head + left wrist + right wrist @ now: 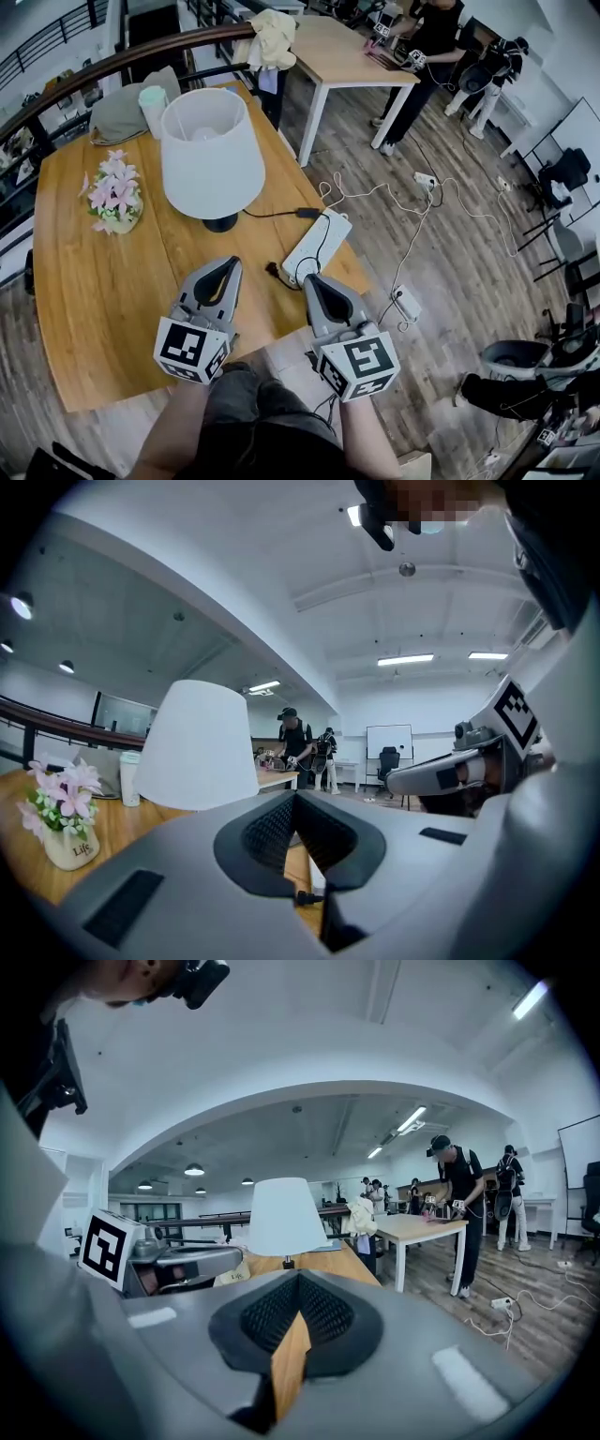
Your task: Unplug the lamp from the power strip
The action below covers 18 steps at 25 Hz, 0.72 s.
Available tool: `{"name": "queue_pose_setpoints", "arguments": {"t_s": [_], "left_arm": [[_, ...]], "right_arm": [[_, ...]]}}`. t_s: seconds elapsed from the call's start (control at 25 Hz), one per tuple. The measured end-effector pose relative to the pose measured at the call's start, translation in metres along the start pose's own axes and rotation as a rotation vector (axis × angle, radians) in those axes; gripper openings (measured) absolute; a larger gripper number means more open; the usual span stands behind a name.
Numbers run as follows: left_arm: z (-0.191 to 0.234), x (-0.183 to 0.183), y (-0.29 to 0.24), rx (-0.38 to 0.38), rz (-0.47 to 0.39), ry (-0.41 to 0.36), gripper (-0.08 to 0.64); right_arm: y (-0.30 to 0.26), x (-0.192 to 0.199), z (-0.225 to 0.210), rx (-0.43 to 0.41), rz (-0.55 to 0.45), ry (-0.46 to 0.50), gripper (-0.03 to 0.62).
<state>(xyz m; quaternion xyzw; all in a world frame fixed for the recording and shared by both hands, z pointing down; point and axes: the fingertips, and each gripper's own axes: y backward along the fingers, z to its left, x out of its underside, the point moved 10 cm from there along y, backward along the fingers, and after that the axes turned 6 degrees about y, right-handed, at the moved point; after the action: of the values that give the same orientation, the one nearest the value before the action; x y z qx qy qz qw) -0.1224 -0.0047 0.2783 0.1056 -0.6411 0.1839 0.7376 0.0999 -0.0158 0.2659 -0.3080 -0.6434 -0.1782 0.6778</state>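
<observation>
A lamp [211,150] with a white shade stands mid-table on a black base; it also shows in the left gripper view [197,747] and the right gripper view [284,1218]. Its black cord runs right and loops over the white power strip [317,247] at the table's right edge. The black plug [274,272] lies on the wood just left of the strip, apart from its sockets. My left gripper [222,272] hovers near the table's front, shut and empty [295,799]. My right gripper [314,281] sits just right of the plug, also shut with nothing in it [298,1283].
A vase of pink flowers [114,195] stands at the table's left, with a pale cup [153,108] and a grey cloth [117,117] at the back. A second table [347,52] and a person [427,47] are beyond. Cables and a power strip [408,302] lie on the floor to the right.
</observation>
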Motion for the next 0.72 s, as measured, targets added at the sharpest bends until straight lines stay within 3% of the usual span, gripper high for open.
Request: {"name": "queue_pose_setpoints", "arguments": {"t_s": [0.72], "left_arm": [[-0.047, -0.016, 0.06, -0.096, -0.072, -0.027, -0.005]], "right_arm": [[0.053, -0.018, 0.009, -0.095, -0.112, 0.055, 0.006]]}}
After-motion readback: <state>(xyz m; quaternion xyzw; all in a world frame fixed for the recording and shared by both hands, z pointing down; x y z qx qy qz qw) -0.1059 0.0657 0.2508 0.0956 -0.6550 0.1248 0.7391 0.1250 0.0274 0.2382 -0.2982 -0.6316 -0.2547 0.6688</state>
